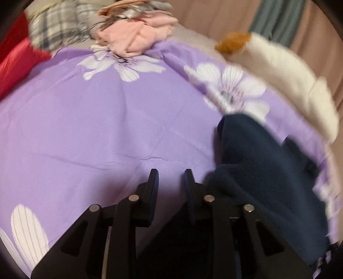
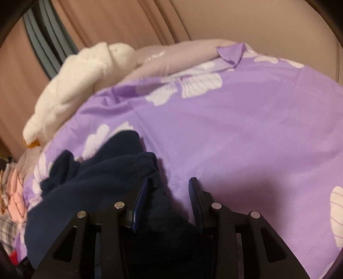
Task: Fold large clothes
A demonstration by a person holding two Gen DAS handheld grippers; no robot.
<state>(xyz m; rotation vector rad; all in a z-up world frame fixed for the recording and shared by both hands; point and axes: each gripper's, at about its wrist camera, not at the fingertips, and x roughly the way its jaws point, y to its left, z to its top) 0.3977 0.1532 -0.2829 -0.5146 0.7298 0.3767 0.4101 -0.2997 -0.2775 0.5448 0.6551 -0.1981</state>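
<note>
- The dark navy fleece garment lies bunched on the purple flowered sheet, heaped to the left of the right gripper; a fold of it runs in between that gripper's two fingers, close against the left one.
- The right gripper's fingers stand spread, with the fleece in the gap but not squeezed by both pads (the right pad has bare sheet beside it).
- In the left wrist view the same garment sits to the right of the left gripper, its near edge just beside the right finger.
- The left gripper's fingers are parted by a narrow gap, with only sheet showing between the tips; it grips nothing that can be seen.
- Ahead of the left gripper, at the far edge of the sheet, sits a pile of pink clothes, with a grey plaid cloth to its left and a red fabric further left.
- A white plush toy lies beyond the garment, ahead and left of the right gripper, against a pinkish curtain.
</note>
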